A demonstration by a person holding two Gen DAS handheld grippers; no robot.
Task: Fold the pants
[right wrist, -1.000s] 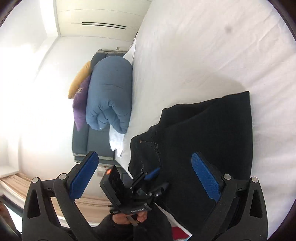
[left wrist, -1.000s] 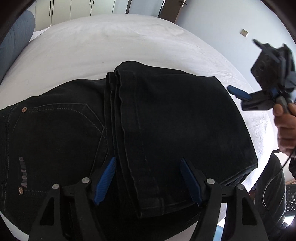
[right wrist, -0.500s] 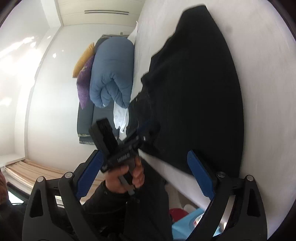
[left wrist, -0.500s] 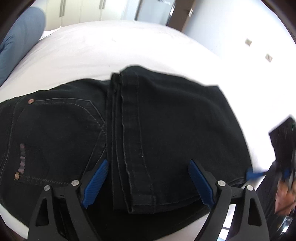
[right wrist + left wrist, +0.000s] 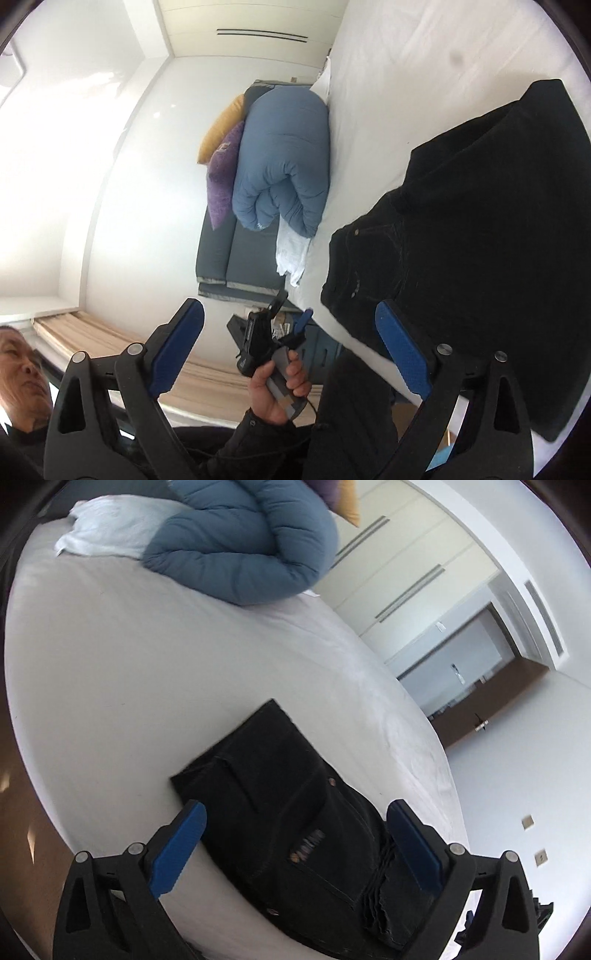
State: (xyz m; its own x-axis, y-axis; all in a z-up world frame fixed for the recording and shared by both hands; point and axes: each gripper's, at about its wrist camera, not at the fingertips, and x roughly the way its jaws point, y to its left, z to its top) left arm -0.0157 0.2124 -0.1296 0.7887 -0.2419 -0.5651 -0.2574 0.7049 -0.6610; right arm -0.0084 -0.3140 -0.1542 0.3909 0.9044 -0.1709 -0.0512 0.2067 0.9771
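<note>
Black jeans [image 5: 280, 794] lie folded on the white bed sheet [image 5: 147, 672], the back pocket and label end nearest the left wrist camera. My left gripper [image 5: 295, 806] hovers at the bed's edge, jaws opening. The jeans show between its blue pads but the pads do not press on them. In the right wrist view the jeans [image 5: 480, 229] fill the right side. My right gripper [image 5: 290, 305] stands open and holds nothing, off the bed's edge. A hand [image 5: 280, 384] holds the left gripper [image 5: 292, 308] beside the mattress.
A rolled blue duvet [image 5: 243, 539] and a white cloth [image 5: 110, 528] lie at the bed's head. Purple and yellow cushions [image 5: 221, 173] rest on a grey sofa [image 5: 236, 266] beyond. Cupboards [image 5: 406, 565] line the far wall. White sheet [image 5: 406, 74] stretches past the jeans.
The left gripper swung off the jeans toward the bed's edge and rolled, its jaws spreading wider. The right gripper shifted sideways, so the jeans now sit further to its right.
</note>
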